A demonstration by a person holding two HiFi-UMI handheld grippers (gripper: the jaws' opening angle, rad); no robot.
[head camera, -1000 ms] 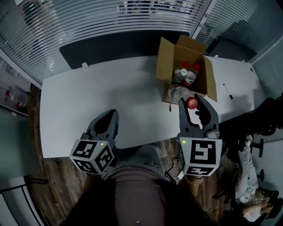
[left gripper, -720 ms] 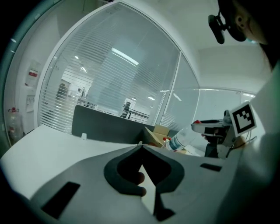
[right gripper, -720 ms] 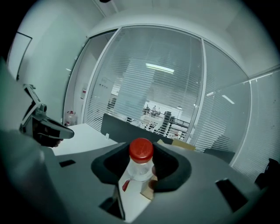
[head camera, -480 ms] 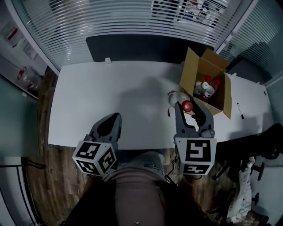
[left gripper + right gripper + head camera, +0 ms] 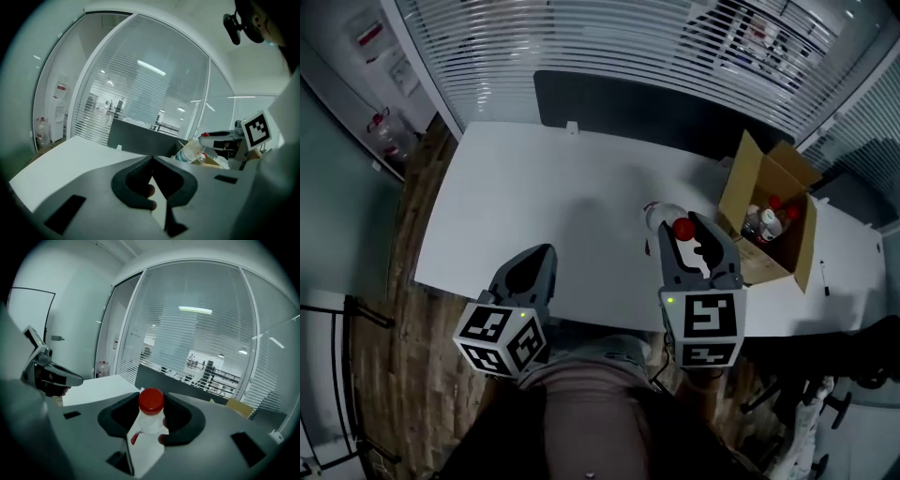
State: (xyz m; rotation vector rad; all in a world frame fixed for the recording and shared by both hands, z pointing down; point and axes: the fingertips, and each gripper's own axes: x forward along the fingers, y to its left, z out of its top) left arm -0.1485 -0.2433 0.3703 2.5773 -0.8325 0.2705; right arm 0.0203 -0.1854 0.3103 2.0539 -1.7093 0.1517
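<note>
Red-capped clear plastic is what your right gripper (image 5: 151, 404) has: its jaws are clamped on the neck of the plastic bottle (image 5: 664, 214), whose body slants out past the jaw tips above the white table (image 5: 516, 187), just left of the open cardboard box (image 5: 741, 187). Your left gripper (image 5: 151, 160) has its jaws together on nothing, over the table's near edge. One bottle is thus out of the box and in hand, not set down, while several more red-capped bottles (image 5: 769, 220) stand inside the box at the right.
</note>
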